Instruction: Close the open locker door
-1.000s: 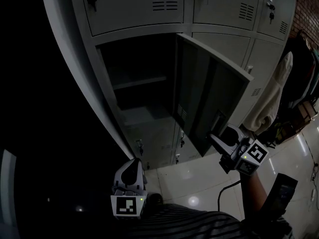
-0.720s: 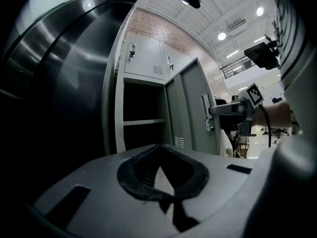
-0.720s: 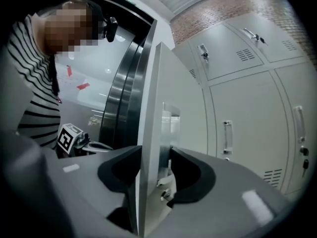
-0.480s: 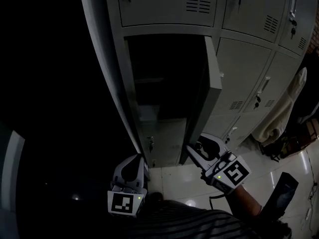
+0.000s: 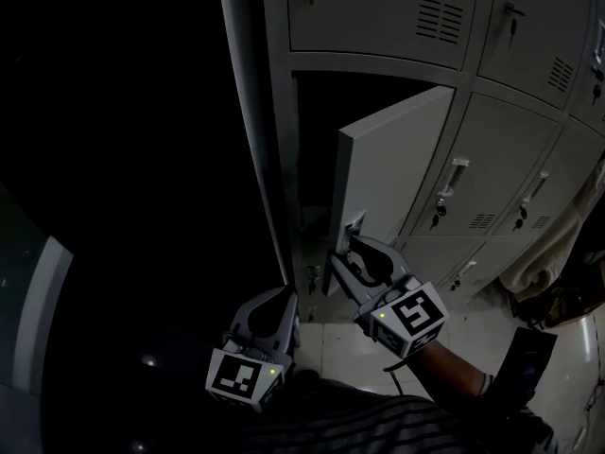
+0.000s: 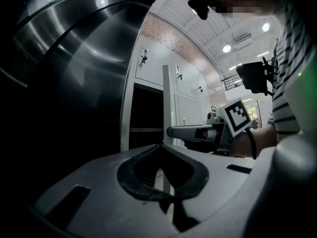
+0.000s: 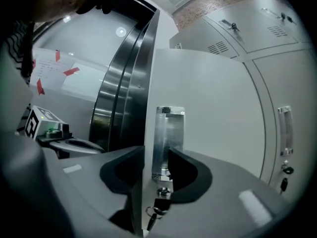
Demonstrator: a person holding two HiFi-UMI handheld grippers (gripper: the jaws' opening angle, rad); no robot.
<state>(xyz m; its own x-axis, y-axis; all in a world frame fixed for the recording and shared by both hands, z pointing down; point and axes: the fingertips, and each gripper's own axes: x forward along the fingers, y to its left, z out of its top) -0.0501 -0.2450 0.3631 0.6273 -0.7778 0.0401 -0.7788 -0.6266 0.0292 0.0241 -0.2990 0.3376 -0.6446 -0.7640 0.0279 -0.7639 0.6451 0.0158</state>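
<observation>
The grey locker door [image 5: 397, 168] stands partly open, hinged on the right, with its free edge toward me and a dark compartment [image 5: 317, 149] behind it. My right gripper [image 5: 352, 253] is at the door's lower free edge. In the right gripper view its jaws [image 7: 156, 150] straddle that edge beside the metal handle [image 7: 167, 133]. They are closing, with the pads against the door [image 7: 208, 108]. A key [image 7: 157, 202] hangs below the handle. My left gripper [image 5: 284, 299] hangs low beside the locker frame, shut and empty, its tips [image 6: 162, 145] together.
Closed lockers [image 5: 510, 159] stand to the right of the open one, and another row [image 5: 378, 8] runs above it. A pale cloth [image 5: 558, 253] hangs at far right. A shiny steel column [image 7: 119, 98] stands left of the lockers. Glossy floor tiles [image 5: 473, 334] lie below.
The door has swung from wide open toward the frame, and my right gripper has moved left with its edge. The left gripper has stayed low and shut.
</observation>
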